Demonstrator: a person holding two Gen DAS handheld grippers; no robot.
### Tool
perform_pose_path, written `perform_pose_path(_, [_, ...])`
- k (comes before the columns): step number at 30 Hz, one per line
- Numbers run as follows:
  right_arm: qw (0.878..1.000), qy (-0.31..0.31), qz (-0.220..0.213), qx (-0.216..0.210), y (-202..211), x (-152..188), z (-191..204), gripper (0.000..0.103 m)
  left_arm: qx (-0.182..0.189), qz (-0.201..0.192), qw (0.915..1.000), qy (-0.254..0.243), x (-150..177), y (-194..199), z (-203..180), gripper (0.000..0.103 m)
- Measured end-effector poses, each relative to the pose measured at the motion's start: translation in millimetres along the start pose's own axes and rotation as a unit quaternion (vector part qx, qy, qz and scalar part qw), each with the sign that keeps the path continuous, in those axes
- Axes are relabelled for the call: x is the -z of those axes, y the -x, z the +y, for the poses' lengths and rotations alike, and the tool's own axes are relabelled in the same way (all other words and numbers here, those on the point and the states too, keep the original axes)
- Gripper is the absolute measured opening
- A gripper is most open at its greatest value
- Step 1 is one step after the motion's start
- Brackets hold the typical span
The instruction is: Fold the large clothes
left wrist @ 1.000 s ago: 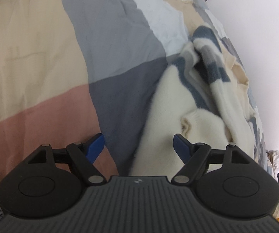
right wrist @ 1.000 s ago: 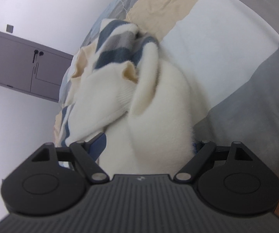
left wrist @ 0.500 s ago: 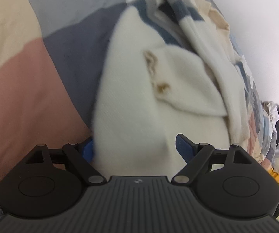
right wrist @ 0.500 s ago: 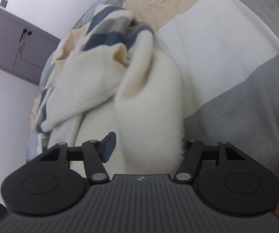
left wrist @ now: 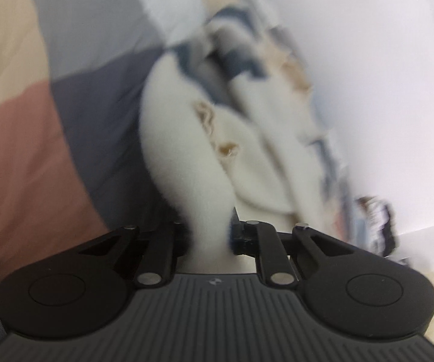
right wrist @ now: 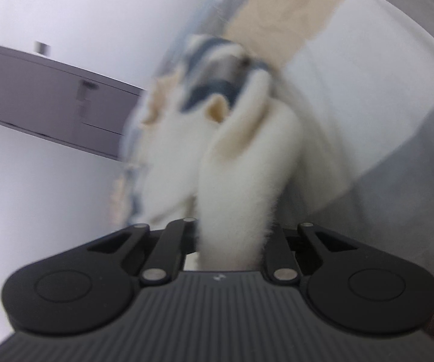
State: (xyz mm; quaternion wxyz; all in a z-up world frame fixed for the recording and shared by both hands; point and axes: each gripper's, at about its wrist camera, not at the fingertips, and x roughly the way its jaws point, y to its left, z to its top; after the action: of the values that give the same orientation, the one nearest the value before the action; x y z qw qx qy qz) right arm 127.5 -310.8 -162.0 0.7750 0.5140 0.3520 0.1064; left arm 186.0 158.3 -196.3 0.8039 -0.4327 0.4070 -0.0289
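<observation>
Both claws have snapped closed since a second ago: the left gripper (left wrist: 209, 232) and right gripper (right wrist: 232, 238) each pinch a bunched edge of the fluffy cream sweater (left wrist: 186, 150), which trails out crumpled across the patchwork bedspread (left wrist: 36, 150). Everything's motion-blurred, so a fast yank could probably slip that thick fuzzy knit free or drag the heap sideways.

Open bedspread (left wrist: 90, 69) left of the bunched sweater (left wrist: 183, 138); wall (left wrist: 368, 60) close along its right.
</observation>
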Motion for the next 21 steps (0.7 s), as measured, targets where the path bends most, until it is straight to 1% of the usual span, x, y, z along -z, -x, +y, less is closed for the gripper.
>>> perform_pose_path(4, [0.996, 0.0, -0.013, -0.087, 25, -6, 17, 0.014, 0.056, -0.035, 0.9978, 0.006, -10, 34, -11, 0.015])
perform_pose_path(6, [0.991, 0.019, -0.028, -0.129, 39, -7, 29, 0.014, 0.081, -0.045, 0.9955, 0.019, -16, 49, -15, 0.015])
perform_pose_path(8, [0.986, 0.035, -0.036, -0.16, 54, -6, 44, 0.012, 0.101, -0.058, 0.993, 0.021, -19, 58, -24, 0.015])
perform_pose_path(10, [0.979, 0.045, -0.044, -0.192, 72, -8, 57, 0.012, 0.121, -0.07, 0.9899, 0.025, -22, 74, -28, 0.015])
perform_pose_path(13, [0.971, 0.055, -0.052, -0.226, 94, -10, 73, 0.012, 0.155, -0.084, 0.9839, 0.028, -20, 94, -34, 0.015])
perform_pose_path(15, [0.967, 0.065, -0.053, -0.242, 105, -9, 81, 0.012, 0.173, -0.09, 0.9805, 0.024, -17, 112, -37, 0.015])
perform_pose_path(18, [0.961, 0.082, -0.059, -0.258, 122, -6, 88, 0.012, 0.186, -0.101, 0.9773, 0.01, -7, 135, -39, 0.015])
perform_pose_path(21, [0.957, 0.075, -0.063, -0.273, 138, 1, 87, 0.012, 0.207, -0.097, 0.9735, 0.007, 6, 153, -38, 0.015])
